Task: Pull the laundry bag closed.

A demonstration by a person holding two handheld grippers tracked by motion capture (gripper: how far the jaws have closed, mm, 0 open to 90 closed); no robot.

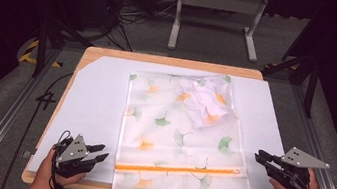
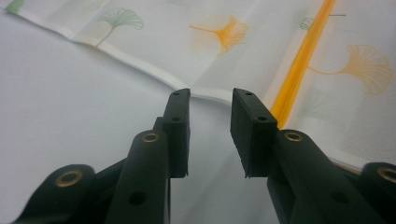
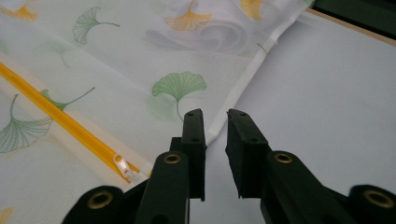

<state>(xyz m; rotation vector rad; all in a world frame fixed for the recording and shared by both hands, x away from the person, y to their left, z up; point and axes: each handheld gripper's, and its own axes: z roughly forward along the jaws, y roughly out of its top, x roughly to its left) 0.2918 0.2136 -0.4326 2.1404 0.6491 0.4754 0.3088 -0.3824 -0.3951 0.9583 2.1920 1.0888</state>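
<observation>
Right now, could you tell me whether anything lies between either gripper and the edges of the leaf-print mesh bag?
Nothing visible does. The left gripper hangs open beside the mesh bag at its left edge, the right gripper open beside its right edge, with bare white sheet between each and the hem. The orange zipper and the bundled cloth inside lie away from both paths.

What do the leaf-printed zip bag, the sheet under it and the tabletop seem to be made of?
Leaf-printed zip bag: probably thin, semi-sheer mesh fabric, matte; a crumpled white cloth shows through it, and the orange zipper looks plastic. Sheet: smooth, matte white, perhaps paper or plastic; hard to tell. Tabletop: light wood or wood-look board, judging by its tan edge.
</observation>
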